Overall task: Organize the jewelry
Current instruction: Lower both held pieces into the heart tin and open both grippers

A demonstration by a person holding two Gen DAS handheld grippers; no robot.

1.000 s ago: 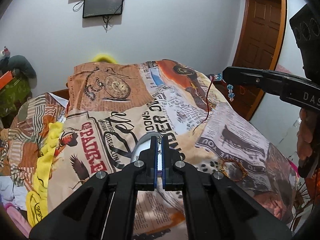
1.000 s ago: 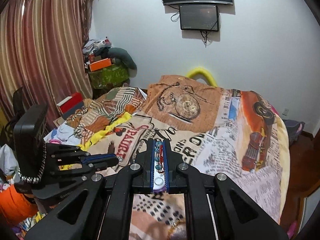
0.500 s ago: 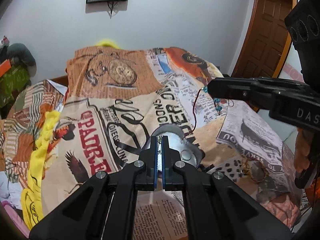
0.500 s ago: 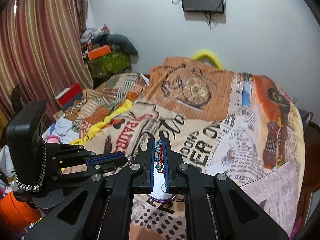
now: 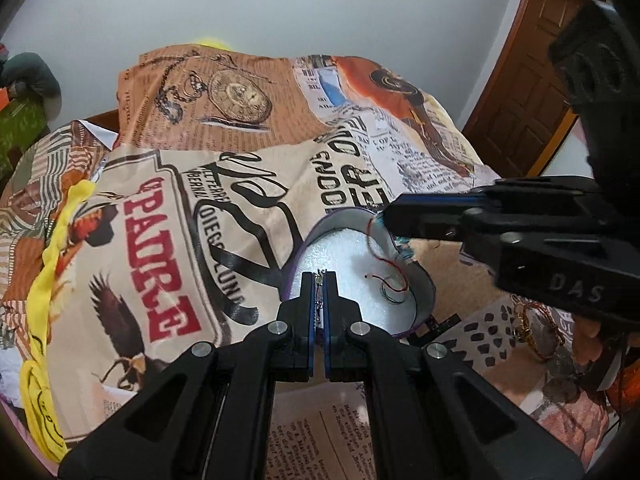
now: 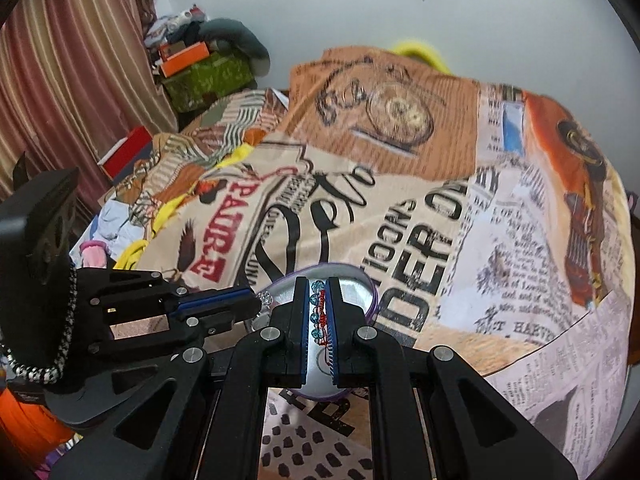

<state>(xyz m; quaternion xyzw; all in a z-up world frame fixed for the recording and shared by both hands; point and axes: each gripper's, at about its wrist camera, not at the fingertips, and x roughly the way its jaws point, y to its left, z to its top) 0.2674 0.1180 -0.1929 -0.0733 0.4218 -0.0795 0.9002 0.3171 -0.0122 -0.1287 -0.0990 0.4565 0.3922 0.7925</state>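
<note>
A heart-shaped tin (image 5: 416, 300) with a white foam lining and purple rim lies on the printed bedspread; it also shows in the right wrist view (image 6: 356, 280). My left gripper (image 5: 319, 280) is shut on a thin chain piece with a clear stone (image 6: 265, 299), just over the tin's near edge. My right gripper (image 6: 319, 292) is shut on a red cord bracelet with blue beads (image 6: 318, 312) and holds it over the tin. The cord's red tail (image 5: 390, 270) hangs down onto the foam. A silver ring (image 5: 394, 294) lies inside the tin.
A gold and red bracelet (image 5: 538, 330) lies on the bedspread right of the tin. A yellow cloth (image 5: 48, 264) runs along the bed's left side. Boxes and clutter (image 6: 200, 68) stand by the curtain at the far left. A wooden door (image 5: 524, 92) stands at the right.
Both grippers have come down and forward over the tin. The red cord that hung in the air now trails into the tin. Both stay shut on their pieces.
</note>
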